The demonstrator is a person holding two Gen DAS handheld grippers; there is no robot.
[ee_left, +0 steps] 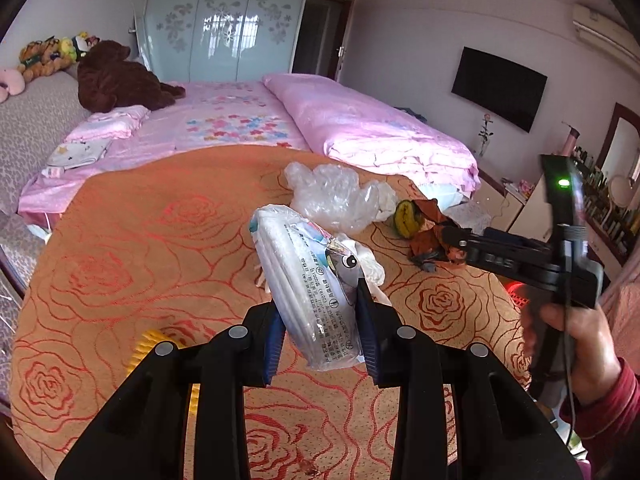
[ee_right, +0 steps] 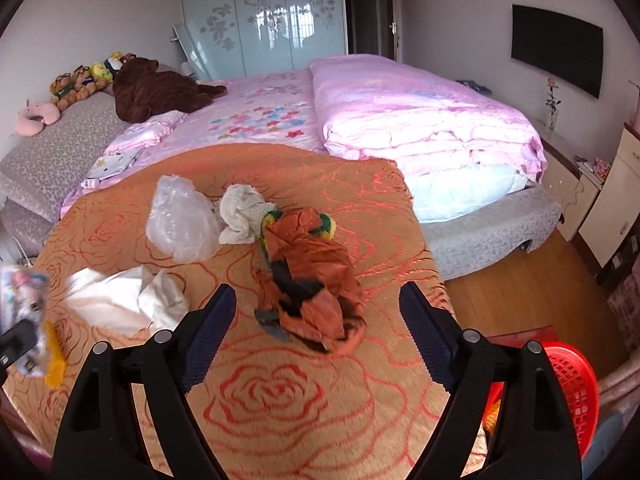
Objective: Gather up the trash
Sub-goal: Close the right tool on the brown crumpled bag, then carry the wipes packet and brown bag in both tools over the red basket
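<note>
**While the left jaws hold a packet, the right ones line up on the orange wrapper**

While the left gripper [ee_left: 320, 320] keeps its jaws pinched on a white plastic packet [ee_left: 308, 292] printed with text and a cartoon fish, lifted clear of the orange rose-patterned bedspread [ee_left: 140, 240], the right gripper [ee_right: 316, 340] hangs with its jaws spread wide and nothing between the pads. The crumpled orange wrapper [ee_right: 312, 280] lies on the bedspread just ahead of those open jaws, roughly centred between them. Beyond it sit a wadded white cloth [ee_right: 244, 216] touching its far end, a clear plastic bag [ee_right: 180, 224] beside that, and a flat white sheet [ee_right: 116, 300] nearer on the left.

The step in hand looks to be taking the orange wrapper. To do it well, I would bring the jaws straight down over the bulkiest fold, near the middle, so the pads close on several layers rather than on one loose flap that could slip out. Keep the tips just above the bedspread, or they may snag the woven cover. Stay clear of the white cloth, so that only one piece comes up. The red basket [ee_right: 572, 384] stands beside the bed at the lower right, a likely place for both pieces, so the carry should be short
</note>
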